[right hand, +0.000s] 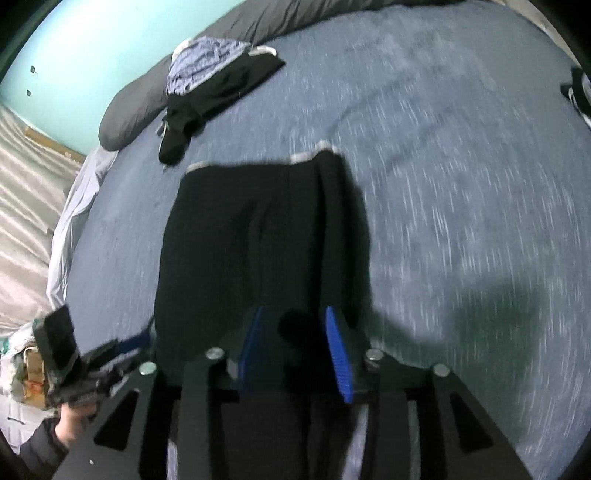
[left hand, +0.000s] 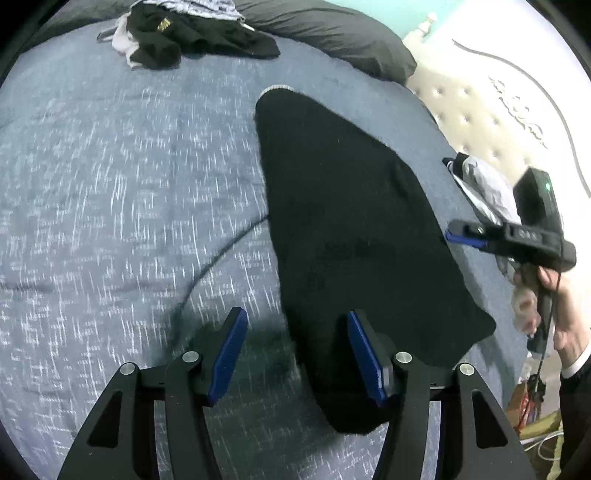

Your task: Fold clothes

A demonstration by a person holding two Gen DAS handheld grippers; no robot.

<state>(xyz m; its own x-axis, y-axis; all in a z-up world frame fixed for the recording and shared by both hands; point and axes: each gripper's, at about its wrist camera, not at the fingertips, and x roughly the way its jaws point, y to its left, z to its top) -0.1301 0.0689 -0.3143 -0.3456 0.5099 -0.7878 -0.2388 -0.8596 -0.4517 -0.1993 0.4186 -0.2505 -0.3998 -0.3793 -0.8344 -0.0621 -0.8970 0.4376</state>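
Note:
A black garment (left hand: 354, 229) with a pale knit hem lies folded lengthwise on the blue-grey bedspread (left hand: 129, 184). My left gripper (left hand: 295, 350) is open just above its near edge; the right finger sits over the cloth, the left over bare bedspread. The right gripper shows at the right of the left wrist view (left hand: 465, 232), side on. In the right wrist view the same garment (right hand: 258, 240) runs away from my right gripper (right hand: 295, 347), which is open over its near end with cloth between and under the fingers. The left gripper (right hand: 122, 347) is blurred at the lower left.
A heap of black and striped clothes (left hand: 192, 37) lies at the far end near a dark grey pillow (left hand: 332, 29); it also shows in the right wrist view (right hand: 214, 85). A cream tufted headboard (left hand: 480, 110) and folded striped clothing (left hand: 480, 184) lie to the right.

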